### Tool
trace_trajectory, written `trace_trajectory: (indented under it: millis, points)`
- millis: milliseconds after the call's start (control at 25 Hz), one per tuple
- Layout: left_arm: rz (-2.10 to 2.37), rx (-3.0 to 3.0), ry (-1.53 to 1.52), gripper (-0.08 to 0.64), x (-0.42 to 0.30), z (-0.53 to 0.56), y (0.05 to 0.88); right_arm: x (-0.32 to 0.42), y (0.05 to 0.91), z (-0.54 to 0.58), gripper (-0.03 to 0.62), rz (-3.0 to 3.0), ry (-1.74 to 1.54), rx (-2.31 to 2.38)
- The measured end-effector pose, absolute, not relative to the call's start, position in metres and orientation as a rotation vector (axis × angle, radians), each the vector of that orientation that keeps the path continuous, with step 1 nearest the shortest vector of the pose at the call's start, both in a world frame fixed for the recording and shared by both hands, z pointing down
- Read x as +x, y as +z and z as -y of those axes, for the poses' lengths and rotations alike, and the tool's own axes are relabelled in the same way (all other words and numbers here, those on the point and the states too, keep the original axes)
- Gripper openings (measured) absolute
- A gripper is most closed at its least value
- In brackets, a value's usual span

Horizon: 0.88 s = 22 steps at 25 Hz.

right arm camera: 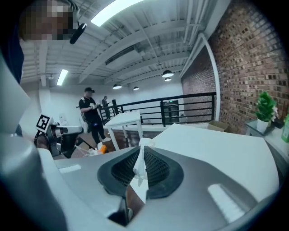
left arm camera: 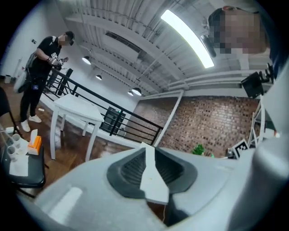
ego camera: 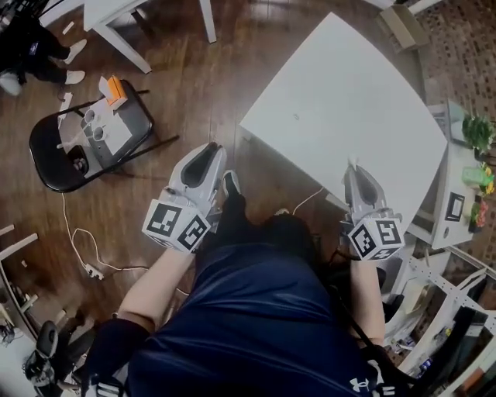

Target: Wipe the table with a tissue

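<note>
A white table (ego camera: 341,101) stands ahead on the right, bare but for a small speck (ego camera: 295,117). My right gripper (ego camera: 354,172) hovers at its near edge. In the right gripper view that gripper (right arm camera: 143,146) is shut on a crumpled white tissue (right arm camera: 141,167), which pokes out past the pad tips. My left gripper (ego camera: 211,151) hangs over the wooden floor, just left of the table's near corner. The left gripper view shows this gripper (left arm camera: 145,149) shut, with a flat white strip (left arm camera: 152,180) pinched between the dark pads; whether the strip is tissue I cannot tell.
A black folding chair (ego camera: 46,155) at left carries cups and an orange item. A second white table (ego camera: 116,15) and a person (ego camera: 31,46) are at the far left. A cable (ego camera: 85,248) trails on the floor. Shelves with a plant (ego camera: 477,132) crowd the right.
</note>
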<state>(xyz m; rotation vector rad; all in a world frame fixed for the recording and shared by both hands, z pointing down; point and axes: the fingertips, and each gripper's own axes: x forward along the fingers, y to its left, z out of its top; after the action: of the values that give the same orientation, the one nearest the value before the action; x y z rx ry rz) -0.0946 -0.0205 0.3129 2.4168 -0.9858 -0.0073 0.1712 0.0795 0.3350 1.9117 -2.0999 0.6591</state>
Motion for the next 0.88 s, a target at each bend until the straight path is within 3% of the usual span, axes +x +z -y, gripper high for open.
trace_trajectory:
  millis: [520, 880]
  points:
    - [1.154, 2.307, 0.151, 0.061, -0.072, 0.06, 0.357, 0.138, 0.466, 0.011, 0.028, 2.012, 0.527, 1.0]
    - [1.145, 2.269, 0.263, 0.081, -0.06, 0.062, 0.407, 0.157, 0.511, 0.025, 0.028, 1.873, 0.54, 0.85]
